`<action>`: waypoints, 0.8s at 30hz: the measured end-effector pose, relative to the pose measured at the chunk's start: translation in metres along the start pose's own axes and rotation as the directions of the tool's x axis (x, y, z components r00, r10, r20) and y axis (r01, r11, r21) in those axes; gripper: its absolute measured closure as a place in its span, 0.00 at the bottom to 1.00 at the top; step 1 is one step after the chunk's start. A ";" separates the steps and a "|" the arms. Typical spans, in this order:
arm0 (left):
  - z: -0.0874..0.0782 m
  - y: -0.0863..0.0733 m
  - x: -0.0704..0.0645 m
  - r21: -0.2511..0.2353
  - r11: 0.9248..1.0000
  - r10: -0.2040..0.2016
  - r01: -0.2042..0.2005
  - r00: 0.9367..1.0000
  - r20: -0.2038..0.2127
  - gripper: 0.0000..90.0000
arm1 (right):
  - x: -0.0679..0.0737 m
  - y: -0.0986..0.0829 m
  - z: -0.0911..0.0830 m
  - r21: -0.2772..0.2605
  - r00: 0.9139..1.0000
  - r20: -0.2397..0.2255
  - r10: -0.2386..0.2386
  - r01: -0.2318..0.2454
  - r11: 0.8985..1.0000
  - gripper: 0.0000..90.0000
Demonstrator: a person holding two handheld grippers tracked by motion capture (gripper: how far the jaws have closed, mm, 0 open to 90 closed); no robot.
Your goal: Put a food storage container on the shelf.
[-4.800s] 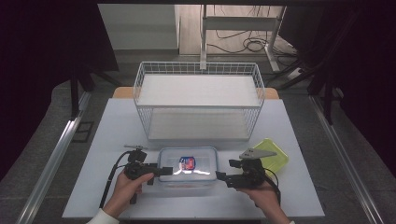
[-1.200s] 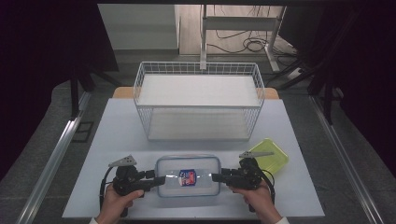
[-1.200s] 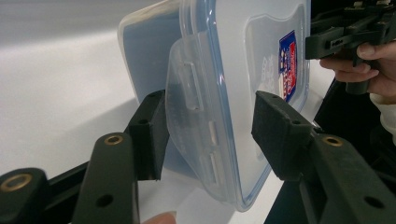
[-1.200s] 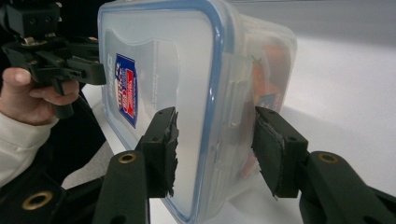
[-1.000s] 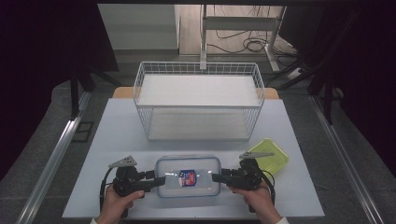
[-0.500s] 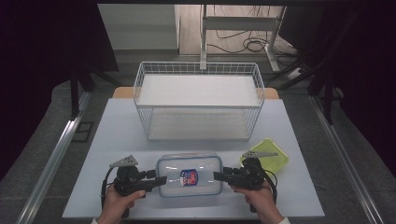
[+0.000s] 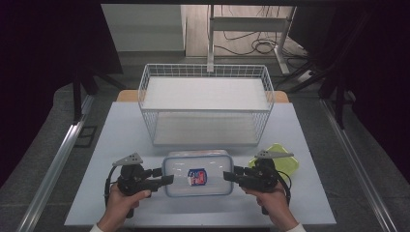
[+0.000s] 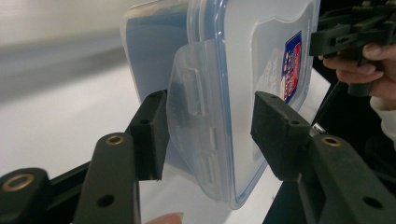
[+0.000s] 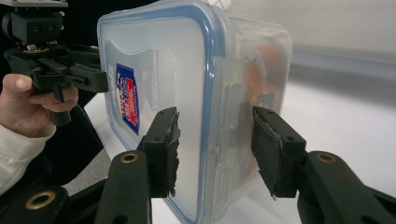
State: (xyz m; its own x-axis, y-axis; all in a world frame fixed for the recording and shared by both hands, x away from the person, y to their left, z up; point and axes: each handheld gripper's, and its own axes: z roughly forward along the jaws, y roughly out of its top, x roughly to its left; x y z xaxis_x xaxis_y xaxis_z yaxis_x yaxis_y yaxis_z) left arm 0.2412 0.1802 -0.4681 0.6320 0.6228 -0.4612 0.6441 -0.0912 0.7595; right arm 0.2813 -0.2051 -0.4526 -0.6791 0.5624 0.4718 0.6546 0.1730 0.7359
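A clear plastic food container (image 7: pixel 197 159) with a blue-rimmed lid and a red-and-blue label hangs between my two grippers above the table's near edge. My left gripper (image 7: pixel 167 180) holds its left end; in the left gripper view the container (image 8: pixel 243 70) sits between the jaws with its loose side latch sticking out toward the camera. My right gripper (image 7: pixel 226 175) holds the right end. There the container (image 9: pixel 154 60) shows something orange and red through its wall. Each gripper (image 8: pixel 208 135) (image 9: pixel 215 149) has one jaw over the lid and one under the base.
A white wire basket (image 7: pixel 205 104) stands just beyond the container at mid-table. A yellow-green lid-like item (image 7: pixel 285 162) lies on the table behind my right hand. The pale table (image 7: pixel 121 130) has bare room at its left. Dark floor and rails flank it.
The container has risen off the table between the two grippers and drifted slightly away from me and to the right. Both hands moved with it.
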 end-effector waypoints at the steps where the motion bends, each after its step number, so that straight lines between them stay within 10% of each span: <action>1: -0.001 0.003 -0.001 -0.008 1.000 0.002 -0.002 1.000 0.002 0.54 | 0.000 0.002 -0.001 -0.006 1.000 -0.002 0.000 0.000 1.000 0.59; 24: -0.021 0.090 -0.023 -0.076 0.991 0.107 -0.107 0.994 -0.006 0.54 | 0.020 0.077 -0.040 -0.098 0.996 0.030 -0.086 0.089 0.991 0.59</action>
State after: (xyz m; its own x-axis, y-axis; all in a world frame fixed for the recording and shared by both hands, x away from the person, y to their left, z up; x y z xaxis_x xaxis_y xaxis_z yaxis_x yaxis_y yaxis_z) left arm 0.2754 0.1742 -0.3793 0.6949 0.6141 -0.3742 0.5380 -0.0985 0.8372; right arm 0.3048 -0.2126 -0.3675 -0.7228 0.5692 0.3918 0.5560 0.1424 0.8189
